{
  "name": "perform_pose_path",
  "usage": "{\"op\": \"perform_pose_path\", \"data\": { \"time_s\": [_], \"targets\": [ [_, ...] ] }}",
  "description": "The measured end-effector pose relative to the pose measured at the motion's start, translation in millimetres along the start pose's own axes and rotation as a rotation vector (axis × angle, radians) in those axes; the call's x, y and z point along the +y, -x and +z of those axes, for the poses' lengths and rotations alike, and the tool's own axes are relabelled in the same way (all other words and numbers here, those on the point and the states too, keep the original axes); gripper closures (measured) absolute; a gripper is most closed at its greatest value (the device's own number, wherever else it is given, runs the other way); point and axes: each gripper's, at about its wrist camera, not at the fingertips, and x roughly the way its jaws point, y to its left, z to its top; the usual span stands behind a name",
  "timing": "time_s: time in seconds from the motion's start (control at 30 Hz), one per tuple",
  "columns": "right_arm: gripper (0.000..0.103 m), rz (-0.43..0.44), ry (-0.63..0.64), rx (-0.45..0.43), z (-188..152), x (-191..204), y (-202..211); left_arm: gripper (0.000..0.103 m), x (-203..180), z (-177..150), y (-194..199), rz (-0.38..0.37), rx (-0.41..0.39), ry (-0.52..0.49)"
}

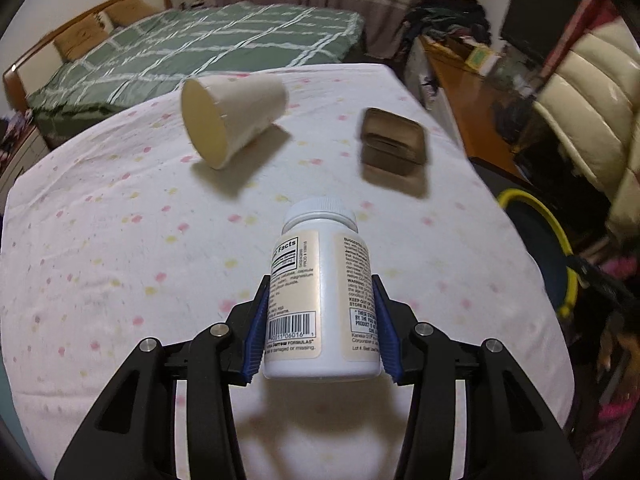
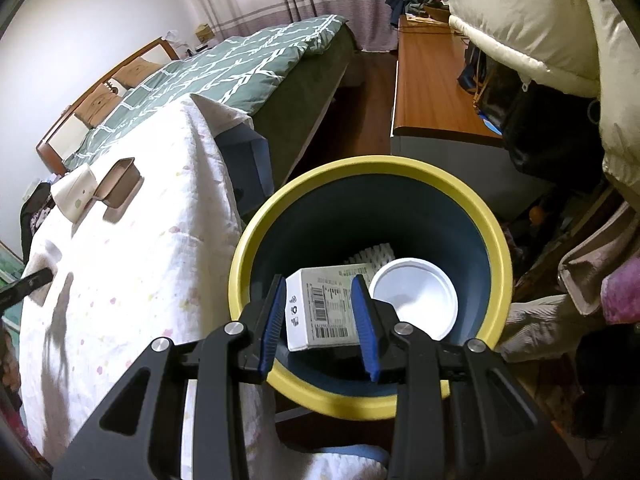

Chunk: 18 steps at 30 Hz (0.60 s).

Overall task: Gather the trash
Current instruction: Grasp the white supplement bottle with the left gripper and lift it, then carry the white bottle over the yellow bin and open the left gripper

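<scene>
My left gripper [image 1: 320, 284] is shut on a white supplement bottle [image 1: 324, 248], its cap pointing away, held above the tablecloth [image 1: 120, 240]. Farther back on the cloth, a paper cup [image 1: 228, 116] lies on its side next to a brown tin [image 1: 394, 140]. My right gripper [image 2: 318, 280] is shut on a white barcoded box [image 2: 324, 312], held over the mouth of the yellow-rimmed blue bin [image 2: 360, 166]. Inside the bin lie a round white lid [image 2: 414, 298] and a piece of white paper. The cup [image 2: 74, 196] and tin [image 2: 120, 184] also show in the right wrist view.
The bin [image 1: 556, 220] stands on the floor off the table's right edge. A bed with a green quilt [image 2: 240, 60] lies behind the table. A wooden desk [image 2: 432, 80] and a cream padded jacket [image 2: 532, 20] crowd the right side.
</scene>
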Motion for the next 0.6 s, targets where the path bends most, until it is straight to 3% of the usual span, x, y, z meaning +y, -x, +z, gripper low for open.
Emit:
{"op": "perform_pose_path", "data": {
  "time_s": [0.27, 0.6],
  "targets": [
    [0.071, -0.026, 0.003, -0.035, -6.0, -10.6, 22.5, 0.056, -72.1, -8.1, 26.2, -0.112, -0.009, -0.138],
    [0.071, -0.083, -0.021, -0.080, -14.6, -48.7, 52.4, 0.056, -198.3, 15.5, 3.7, -0.238, 0.020, -0.329]
  ]
}}
